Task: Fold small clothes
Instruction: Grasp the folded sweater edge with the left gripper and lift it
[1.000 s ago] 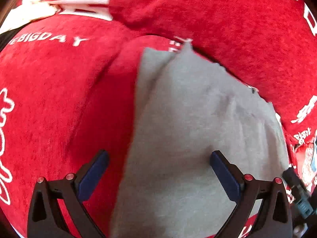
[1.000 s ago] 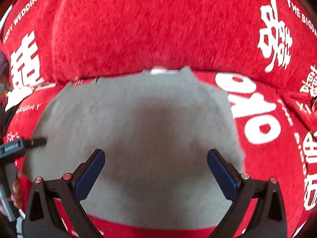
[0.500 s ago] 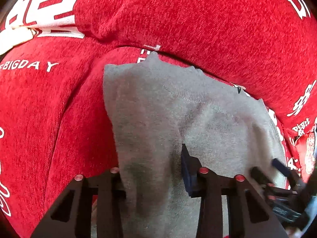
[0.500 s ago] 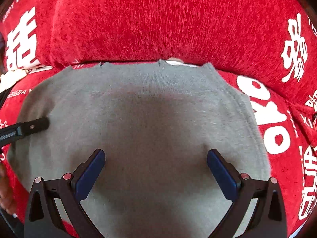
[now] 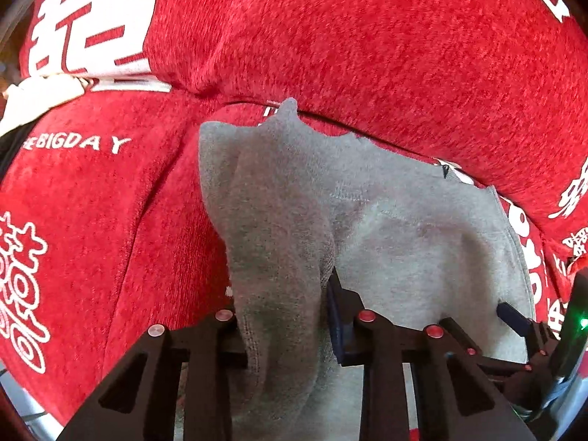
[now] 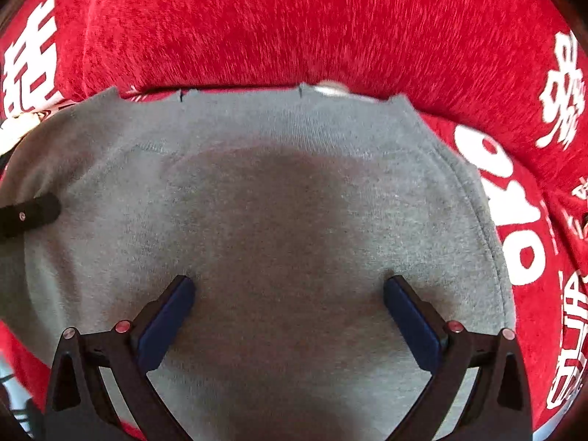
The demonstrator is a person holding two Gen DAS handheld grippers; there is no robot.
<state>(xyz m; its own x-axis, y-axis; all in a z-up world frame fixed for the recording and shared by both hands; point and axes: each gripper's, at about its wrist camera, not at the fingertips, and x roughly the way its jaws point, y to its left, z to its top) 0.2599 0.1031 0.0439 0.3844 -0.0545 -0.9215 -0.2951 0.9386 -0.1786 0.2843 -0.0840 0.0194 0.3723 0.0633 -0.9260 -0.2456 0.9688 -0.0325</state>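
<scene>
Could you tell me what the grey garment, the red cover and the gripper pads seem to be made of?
Grey garment: soft knit, probably cotton jersey or fleece; matte, fine ribbing at its far edge, stitched hem.
Red cover: plush, chenille-like fabric; fuzzy mottled pile, white printed lettering.
Pads: dark blue, smooth and matte, likely rubber or foam; cannot say which. They sit on black, plastic-looking fingers.

Home, red wedding-print sofa cover [image 5: 367, 36]

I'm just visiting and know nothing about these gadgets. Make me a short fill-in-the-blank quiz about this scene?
1. The garment being folded is ___ in colour.
2. It lies on a ___ blanket with white lettering.
3. The left gripper is shut on a bunched fold of the ___.
4. The right gripper's jaws stand ___.

Missing: grey; red; garment; open
</scene>
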